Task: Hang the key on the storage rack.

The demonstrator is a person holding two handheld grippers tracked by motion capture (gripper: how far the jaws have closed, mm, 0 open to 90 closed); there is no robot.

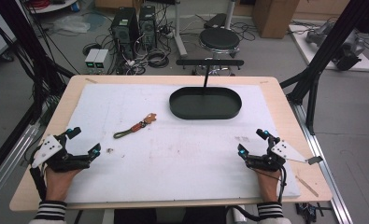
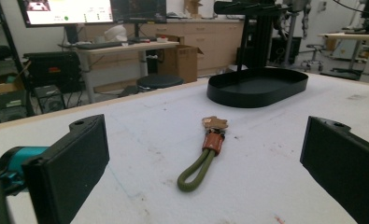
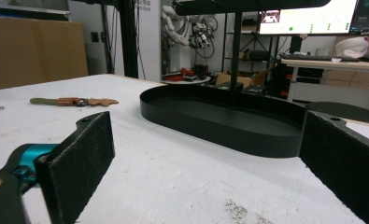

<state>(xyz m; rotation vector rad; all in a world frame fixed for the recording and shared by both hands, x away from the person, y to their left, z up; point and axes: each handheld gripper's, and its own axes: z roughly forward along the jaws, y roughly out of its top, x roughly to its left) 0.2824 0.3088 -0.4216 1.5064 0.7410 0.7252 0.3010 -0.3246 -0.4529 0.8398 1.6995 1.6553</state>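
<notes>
A: Left claw (image 1: 83,141) spread wide, low at the near left of the desk (image 1: 173,168). Keychain strap (image 1: 134,126) lies flat mid-left, apart from it.

B: Right claw (image 1: 254,142) also spread, holding nothing, near right. Its own view adds the black oval tray's (image 3: 229,128) wall close up; the left gripper view shows the strap's green loop end nearest.

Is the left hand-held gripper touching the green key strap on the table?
Apart. In the left gripper view the key strap lies on the white mat ahead of the open jaws, with bare mat between. The high view shows the left hand-held gripper well short of it.
</notes>
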